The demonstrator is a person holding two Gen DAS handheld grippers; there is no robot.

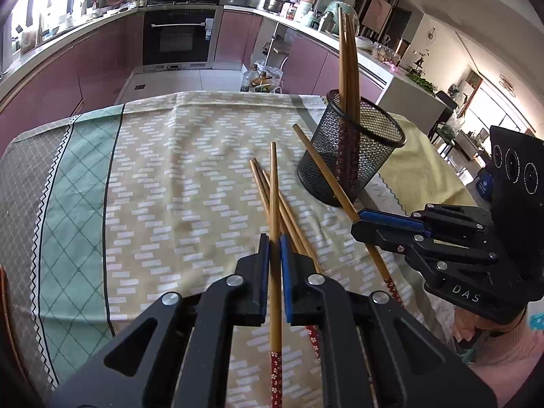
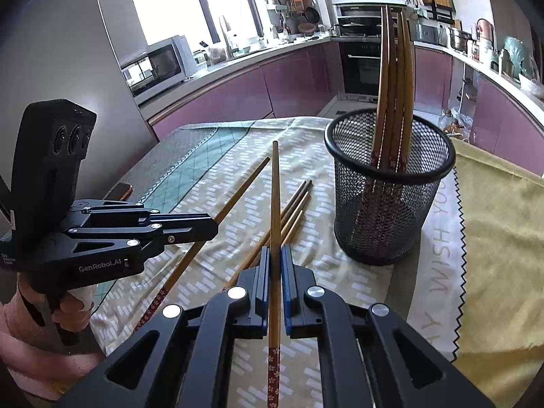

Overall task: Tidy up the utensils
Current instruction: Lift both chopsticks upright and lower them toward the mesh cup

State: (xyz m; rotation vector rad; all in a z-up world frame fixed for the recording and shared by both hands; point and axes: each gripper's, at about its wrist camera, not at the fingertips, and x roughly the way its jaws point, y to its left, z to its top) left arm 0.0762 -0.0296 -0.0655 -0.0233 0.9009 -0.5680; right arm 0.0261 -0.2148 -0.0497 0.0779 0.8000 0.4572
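Bamboo chopstick [image 1: 274,204] clamped in left claw [image 1: 274,243]; right claw [image 2: 275,255] pinches another [image 2: 275,197]. Mesh cup [image 2: 387,187] stands near, bare cloth [image 1: 153,176] to its left.

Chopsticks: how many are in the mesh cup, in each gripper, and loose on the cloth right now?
Standing chopsticks in mesh cup: 4
Chopstick in left gripper: 1
Chopstick in right gripper: 1
Loose chopsticks on cloth: 4 (bunched, approximate)
Total: 10

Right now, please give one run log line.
left hand-held gripper: shut on chopstick | right hand-held gripper: shut on chopstick | mesh cup: upright
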